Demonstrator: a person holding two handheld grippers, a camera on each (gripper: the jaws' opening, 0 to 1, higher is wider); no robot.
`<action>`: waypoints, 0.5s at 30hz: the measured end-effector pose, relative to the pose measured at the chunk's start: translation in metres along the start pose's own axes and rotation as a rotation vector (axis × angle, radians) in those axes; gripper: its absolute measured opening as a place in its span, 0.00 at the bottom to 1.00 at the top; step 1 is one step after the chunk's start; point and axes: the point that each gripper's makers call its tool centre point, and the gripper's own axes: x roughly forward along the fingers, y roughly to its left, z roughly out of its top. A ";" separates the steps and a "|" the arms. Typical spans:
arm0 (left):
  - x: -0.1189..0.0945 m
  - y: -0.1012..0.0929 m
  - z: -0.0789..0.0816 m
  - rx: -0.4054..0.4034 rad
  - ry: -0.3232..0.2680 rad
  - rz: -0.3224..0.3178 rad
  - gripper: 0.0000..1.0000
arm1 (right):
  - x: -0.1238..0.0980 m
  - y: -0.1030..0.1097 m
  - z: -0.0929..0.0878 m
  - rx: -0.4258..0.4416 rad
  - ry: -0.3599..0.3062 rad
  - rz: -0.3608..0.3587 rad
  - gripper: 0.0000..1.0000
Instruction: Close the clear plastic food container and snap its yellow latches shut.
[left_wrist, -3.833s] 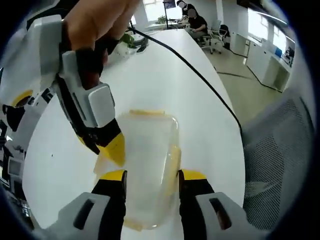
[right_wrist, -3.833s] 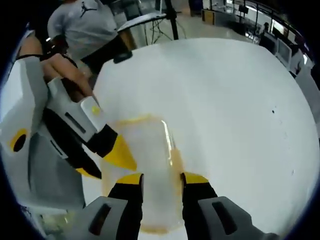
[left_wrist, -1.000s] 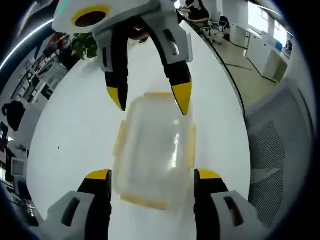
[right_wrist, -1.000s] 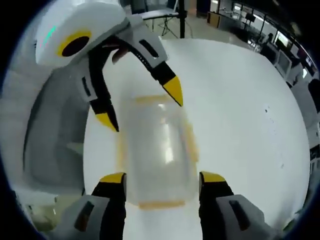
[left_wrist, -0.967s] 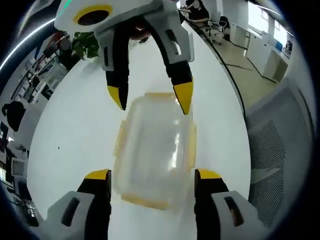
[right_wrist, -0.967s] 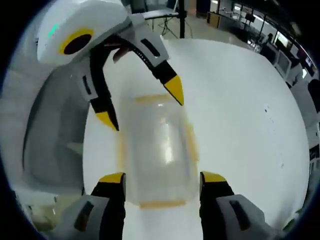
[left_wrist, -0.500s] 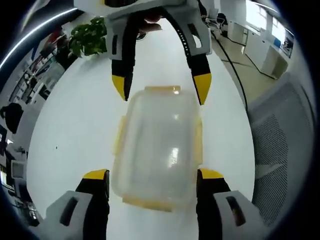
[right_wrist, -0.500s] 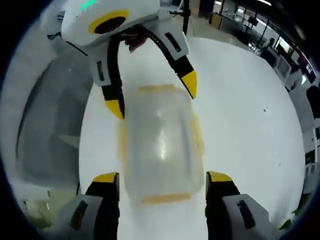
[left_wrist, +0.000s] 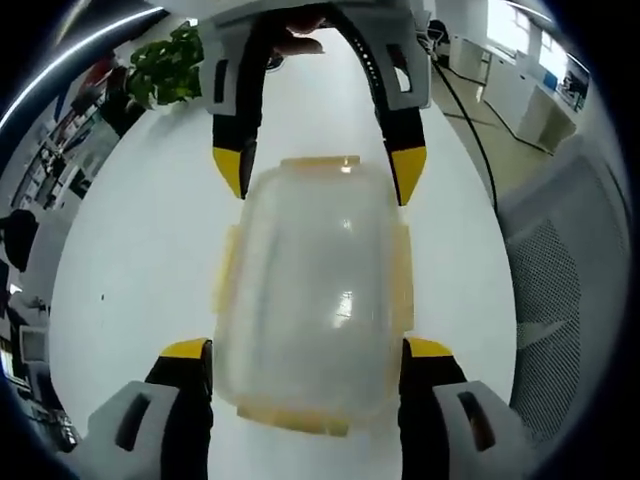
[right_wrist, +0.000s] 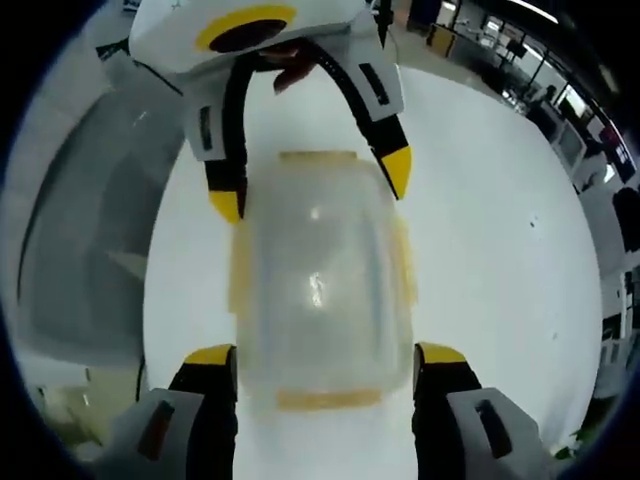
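Note:
The clear plastic container (left_wrist: 315, 300) lies on the white table (left_wrist: 130, 250) with its lid on. Yellow latches (left_wrist: 402, 280) line its edges; I cannot tell whether they are snapped. My left gripper (left_wrist: 308, 350) is open, one jaw on each side of the container's near end. My right gripper (left_wrist: 318, 172) comes in from the far end, open, its yellow tips beside the far corners. In the right gripper view the same container (right_wrist: 318, 290) sits between my right gripper (right_wrist: 324, 354) and the facing left gripper (right_wrist: 311, 188). A hand shows behind each far gripper.
A grey mesh chair (left_wrist: 570, 280) stands past the table's right edge, and shows as a chair (right_wrist: 70, 230) at the left of the right gripper view. A black cable (left_wrist: 470, 120) runs along the table. A green plant (left_wrist: 165, 70) stands at the far end.
Since 3.8 s ago both grippers have opened wide and turned to face each other across the container. Over the last second both have drawn closer over its ends.

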 end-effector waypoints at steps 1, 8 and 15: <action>0.000 0.000 0.000 -0.001 0.001 -0.001 0.76 | 0.000 0.000 0.000 -0.001 0.000 0.000 0.71; 0.000 0.000 -0.001 -0.003 0.004 -0.004 0.76 | 0.000 0.001 0.001 -0.003 0.002 0.005 0.71; -0.003 -0.003 -0.005 0.011 0.009 -0.010 0.75 | 0.003 0.006 0.006 0.003 -0.003 0.021 0.70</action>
